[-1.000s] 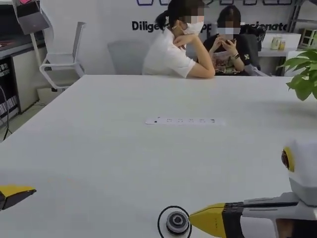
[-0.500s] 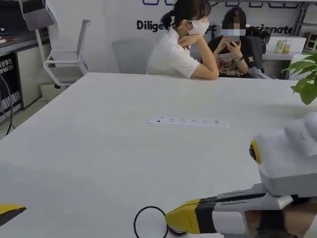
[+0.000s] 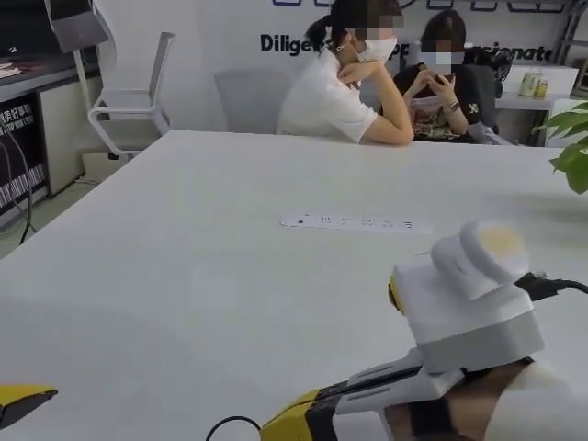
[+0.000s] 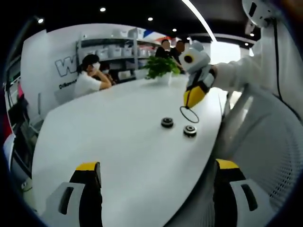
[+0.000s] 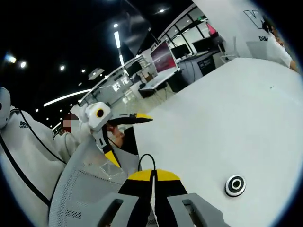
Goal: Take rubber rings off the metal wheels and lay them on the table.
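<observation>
Right hand-held gripper (image 4: 188, 105) has lifted the rubber ring (image 4: 189, 115) clear.

Long white table (image 3: 165, 266), grey chair (image 3: 163, 64), lettered white wall (image 3: 202, 46), leafy plant (image 3: 577, 161), recessed ceiling spotlights (image 4: 102, 9).

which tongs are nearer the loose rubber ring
Right. The right tongs are shut on the rubber ring, holding it at their tips; the left tongs hang open, well back from it.

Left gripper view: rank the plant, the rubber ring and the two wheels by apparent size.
Largest: plant, though farthest. Then rubber ring. Smallest: upper wheel and lower wheel; they look alike, so unranked.
</observation>
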`<state>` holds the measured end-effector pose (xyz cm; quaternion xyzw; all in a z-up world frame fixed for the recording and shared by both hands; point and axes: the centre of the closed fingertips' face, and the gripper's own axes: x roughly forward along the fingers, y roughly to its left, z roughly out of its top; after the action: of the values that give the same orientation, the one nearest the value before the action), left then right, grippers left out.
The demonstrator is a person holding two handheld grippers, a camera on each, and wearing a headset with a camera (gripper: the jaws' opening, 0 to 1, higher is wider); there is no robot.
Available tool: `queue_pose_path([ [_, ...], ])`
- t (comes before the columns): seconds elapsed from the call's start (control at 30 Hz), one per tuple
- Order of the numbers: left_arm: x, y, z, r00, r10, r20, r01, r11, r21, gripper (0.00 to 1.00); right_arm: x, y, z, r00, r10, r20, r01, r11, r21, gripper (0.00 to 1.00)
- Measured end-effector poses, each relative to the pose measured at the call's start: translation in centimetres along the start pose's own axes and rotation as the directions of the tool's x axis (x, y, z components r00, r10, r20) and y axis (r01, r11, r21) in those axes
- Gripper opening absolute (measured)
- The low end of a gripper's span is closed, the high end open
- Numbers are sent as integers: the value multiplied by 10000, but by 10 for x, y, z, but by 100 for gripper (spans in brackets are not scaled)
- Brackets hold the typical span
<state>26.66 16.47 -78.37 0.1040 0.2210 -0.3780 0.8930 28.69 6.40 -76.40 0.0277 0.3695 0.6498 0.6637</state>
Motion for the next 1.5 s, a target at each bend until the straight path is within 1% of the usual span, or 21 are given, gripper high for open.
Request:
queue_pose_path([
  [0.17, 1, 1, -1, 10000, 15, -4, -15, 10000, -35, 100, 11, -3, -6, 9989, 18, -465, -24, 9999, -129, 0],
  [0.2, 2, 1, -2, 10000, -2, -8, 2, 10000, -64, 100, 15, -5, -9, 9980, -14, -638, 2, 9998, -187, 0],
  [0.33, 7, 1, -5, 10000, -67, -24, 66, 9999, -141, 100, 21, -7, -14, 9956, -55, -930, 26, 9995, -310, 0],
  [0.4, 10, 1, -9, 9998, -111, -168, 108, 9998, -150, 100, 24, -10, -15, 9952, -51, -982, 22, 9996, -295, 0],
  [0.53, 14, -1, -13, 9994, -311, -165, 307, 9992, -247, 100, 29, -16, -18, 9941, -180, -1067, 163, 9997, -169, 0],
  [0.63, 17, -2, -16, 9991, -366, -237, 359, 9990, -268, 100, 32, -19, -21, 9933, -301, -1116, 282, 9994, -180, 0],
  [0.7, 20, -3, -18, 9986, -441, -298, 433, 9987, -264, 100, 34, -22, -22, 9930, -315, -1138, 313, 9995, -39, 0],
  [0.8, 23, -4, -23, 9972, -551, -510, 541, 9983, -201, 100, 37, -32, -29, 9894, -627, -1312, 640, 9979, 59, 0],
  [0.9, 27, -6, -27, 9956, -684, -641, 671, 9975, -219, 100, 40, -37, -34, 9869, -762, -1423, 802, 9965, 229, 0],
  [0.97, 27, -7, -28, 9950, -736, -668, 723, 9971, -220, 100, 42, -41, -38, 9857, -823, -1472, 887, 9954, 370, 0],
  [1.17, 28, -10, -29, 9935, -896, -705, 874, 9956, -338, 100, 47, -47, -44, 9821, -1069, -1550, 1154, 9922, 467, 0],
  [1.23, 28, -11, -30, 9927, -948, -743, 930, 9953, -274, 100, 49, -48, -45, 9815, -1103, -1565, 1193, 9916, 494, 0],
  [1.3, 28, -11, -30, 9925, -936, -783, 921, 9955, -233, 100, 51, -50, -46, 9816, -1119, -1550, 1211, 9913, 515, 0],
  [1.37, 28, -10, -30, 9928, -923, -758, 905, 9955, -275, 100, 54, -50, -46, 9822, -1058, -1552, 1176, 9906, 691, 0],
  [1.5, 28, -10, -30, 9933, -901, -727, 877, 9955, -352, 100, 60, -51, -49, 9790, -1162, -1678, 1271, 9903, 560, 0],
])
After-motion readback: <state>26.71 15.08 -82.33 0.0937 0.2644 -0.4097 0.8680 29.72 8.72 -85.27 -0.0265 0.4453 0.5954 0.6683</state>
